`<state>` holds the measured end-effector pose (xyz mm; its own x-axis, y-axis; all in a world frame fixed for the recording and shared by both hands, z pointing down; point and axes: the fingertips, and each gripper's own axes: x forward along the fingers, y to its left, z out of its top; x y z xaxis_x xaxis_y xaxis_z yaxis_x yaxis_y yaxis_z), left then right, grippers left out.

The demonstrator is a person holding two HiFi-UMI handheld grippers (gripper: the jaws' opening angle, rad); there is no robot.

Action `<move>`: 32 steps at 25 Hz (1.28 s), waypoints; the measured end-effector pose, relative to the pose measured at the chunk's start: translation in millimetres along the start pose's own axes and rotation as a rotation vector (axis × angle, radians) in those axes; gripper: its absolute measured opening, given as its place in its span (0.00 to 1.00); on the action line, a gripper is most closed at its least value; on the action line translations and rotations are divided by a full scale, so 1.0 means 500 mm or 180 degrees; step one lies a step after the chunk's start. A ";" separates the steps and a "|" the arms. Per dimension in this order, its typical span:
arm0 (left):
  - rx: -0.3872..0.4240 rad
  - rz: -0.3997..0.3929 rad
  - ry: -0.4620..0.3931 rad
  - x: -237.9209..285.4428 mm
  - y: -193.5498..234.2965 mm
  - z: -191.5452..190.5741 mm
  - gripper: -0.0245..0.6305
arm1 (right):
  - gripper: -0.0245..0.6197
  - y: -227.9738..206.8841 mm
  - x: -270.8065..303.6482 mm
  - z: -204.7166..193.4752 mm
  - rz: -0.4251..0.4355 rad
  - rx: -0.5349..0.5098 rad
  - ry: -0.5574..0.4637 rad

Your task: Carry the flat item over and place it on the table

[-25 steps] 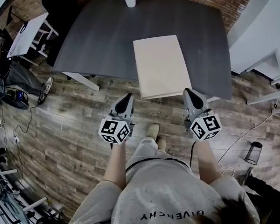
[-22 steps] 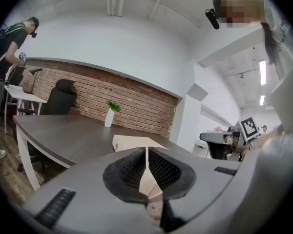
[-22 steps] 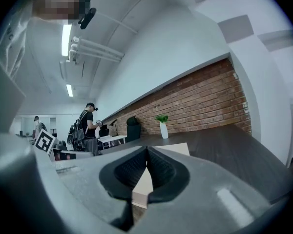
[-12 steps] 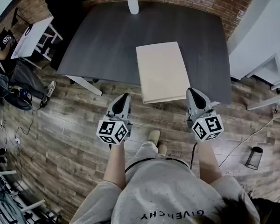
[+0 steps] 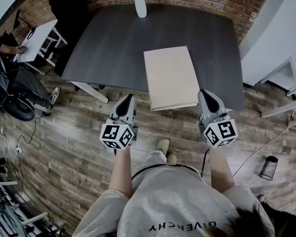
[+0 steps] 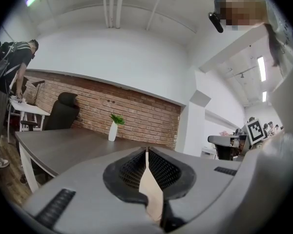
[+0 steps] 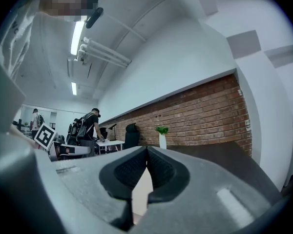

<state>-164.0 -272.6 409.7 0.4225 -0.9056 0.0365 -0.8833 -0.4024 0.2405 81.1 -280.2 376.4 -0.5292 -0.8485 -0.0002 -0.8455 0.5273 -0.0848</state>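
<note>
Left gripper (image 5: 129,100), lower centre-left of the head view: jaws together, nothing clamped. It stood over the floor, short of the table (image 5: 108,43) and to the left of the board (image 5: 170,75), apart from its near corner. The gripper's own view confirmed that the pads met

Board, centre of frame: it lay flat on the table, long side running up the frame, near short edge overhanging the table's front edge. Neither gripper held it. Placement was judged made in substance, with that overhang noted

Handling, as assessed: a thin, rigid panel, apparently light, with a smooth pale face on which pads could slip. It should not sag if lifted by one end. The overhanging near edge was the one place jaws could close over; best taken at its two corners, one gripper each

Right gripper (image 5: 204,94), lower centre-right: jaws shut and empty, just beside the board's right near corner, with no grip on it
</note>
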 end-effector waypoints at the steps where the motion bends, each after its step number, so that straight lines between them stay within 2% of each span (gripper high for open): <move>1: 0.0006 0.0019 -0.0012 0.001 0.003 0.004 0.06 | 0.03 -0.002 0.001 0.003 -0.0003 -0.0002 -0.0012; 11: 0.0046 0.0200 -0.0126 0.003 0.028 0.041 0.06 | 0.03 -0.011 0.015 0.031 -0.0003 -0.0027 -0.0120; 32: 0.0033 0.0301 -0.0141 0.005 0.073 0.057 0.06 | 0.03 0.000 0.059 0.049 0.0034 -0.0188 -0.0157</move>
<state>-201.1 -293.2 390.9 0.3280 -0.9445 0.0157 -0.9210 -0.3160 0.2280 67.4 -306.3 351.7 -0.5353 -0.8432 -0.0498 -0.8433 0.5369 -0.0256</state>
